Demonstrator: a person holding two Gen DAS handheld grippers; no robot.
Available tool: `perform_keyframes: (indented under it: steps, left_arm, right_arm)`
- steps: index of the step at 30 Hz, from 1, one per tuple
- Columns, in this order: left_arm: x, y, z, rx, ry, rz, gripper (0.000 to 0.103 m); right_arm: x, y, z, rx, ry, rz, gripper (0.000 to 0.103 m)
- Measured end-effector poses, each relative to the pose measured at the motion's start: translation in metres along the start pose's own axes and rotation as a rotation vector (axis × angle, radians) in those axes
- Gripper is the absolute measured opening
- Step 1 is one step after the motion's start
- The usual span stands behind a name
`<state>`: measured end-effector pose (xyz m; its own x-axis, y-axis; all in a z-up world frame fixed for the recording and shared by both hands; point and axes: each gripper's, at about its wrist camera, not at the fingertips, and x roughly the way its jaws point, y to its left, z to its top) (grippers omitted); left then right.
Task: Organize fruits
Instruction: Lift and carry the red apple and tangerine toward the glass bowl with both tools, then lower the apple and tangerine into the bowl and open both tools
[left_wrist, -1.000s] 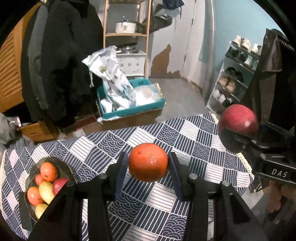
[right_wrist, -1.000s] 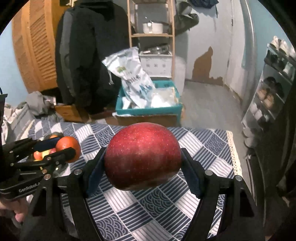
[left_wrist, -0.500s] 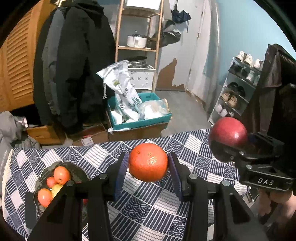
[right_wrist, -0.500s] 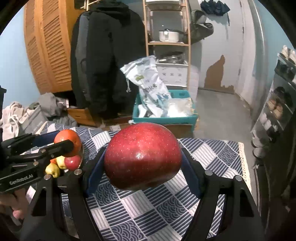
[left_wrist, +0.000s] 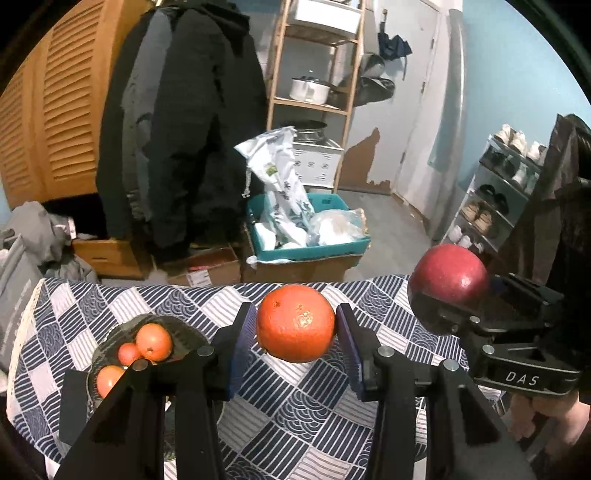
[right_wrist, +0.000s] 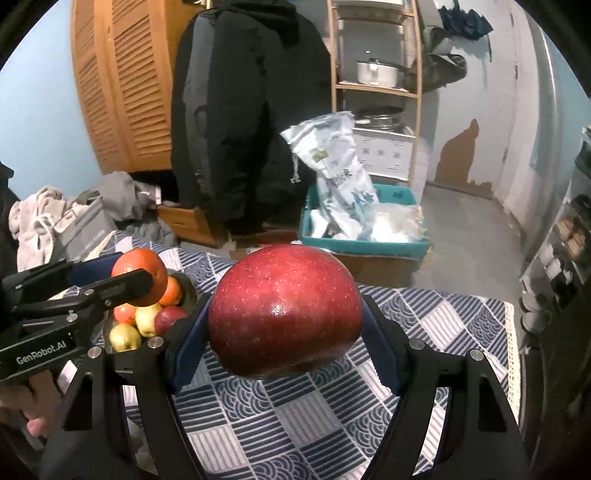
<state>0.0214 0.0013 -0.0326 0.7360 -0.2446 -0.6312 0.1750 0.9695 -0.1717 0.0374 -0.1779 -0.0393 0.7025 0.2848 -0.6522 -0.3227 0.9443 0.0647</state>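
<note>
In the left wrist view, the left gripper (left_wrist: 296, 324) is closed on an orange (left_wrist: 295, 323), held in the air above the table (left_wrist: 325, 424). The bowl (left_wrist: 110, 339) with fruits lies at about 9 o'clock from the jaws, near and lower, so the left hand is the nearer one to it. At 3 o'clock the right gripper (left_wrist: 443, 291) holds a red apple (left_wrist: 448, 274), well apart from the bowl. The orange is round, with a dimpled matte skin; it has no long axis, so I judge that its turning matters little.

In the right wrist view, the right gripper (right_wrist: 284, 314) clamps the apple (right_wrist: 284, 310) between blue pads. The apple is wide, glossy and finely speckled. The bowl (right_wrist: 189, 291) is at 9 to 10 o'clock, partly hidden behind the left gripper (right_wrist: 142, 278) and its orange (right_wrist: 138, 264). Inside it lie smooth yellow, red and orange fruits. The tablecloth (right_wrist: 332, 424) is woven, with navy and white squares.
</note>
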Motion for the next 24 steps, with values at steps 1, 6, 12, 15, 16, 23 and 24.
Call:
perform_keyframes:
  steps: [1, 6, 12, 15, 16, 23, 24]
  left_arm:
    - [-0.001, 0.002, 0.000, -0.004, -0.001, 0.003, 0.045]
    - [-0.006, 0.020, -0.001, -0.034, -0.005, 0.026, 0.045]
    - [-0.012, 0.043, -0.005, -0.071, -0.008, 0.058, 0.045]
    - [-0.013, 0.055, -0.006, -0.090, -0.006, 0.073, 0.045]
    - [-0.014, 0.059, -0.007, -0.095, -0.005, 0.079, 0.045]
    - [-0.016, 0.088, -0.016, -0.132, 0.016, 0.133, 0.045]
    - [-0.015, 0.093, -0.018, -0.138, 0.020, 0.141, 0.045]
  right_arm:
    - [0.001, 0.003, 0.001, -0.003, 0.001, 0.005, 0.077]
    - [0.010, 0.019, 0.007, -0.024, 0.011, 0.033, 0.077]
    - [0.022, 0.039, 0.014, -0.043, 0.026, 0.067, 0.077]
    - [0.028, 0.051, 0.017, -0.056, 0.035, 0.081, 0.077]
    - [0.031, 0.055, 0.018, -0.061, 0.039, 0.086, 0.077]
    - [0.052, 0.083, 0.022, -0.088, 0.075, 0.124, 0.077]
    - [0.057, 0.087, 0.022, -0.089, 0.083, 0.131, 0.077]
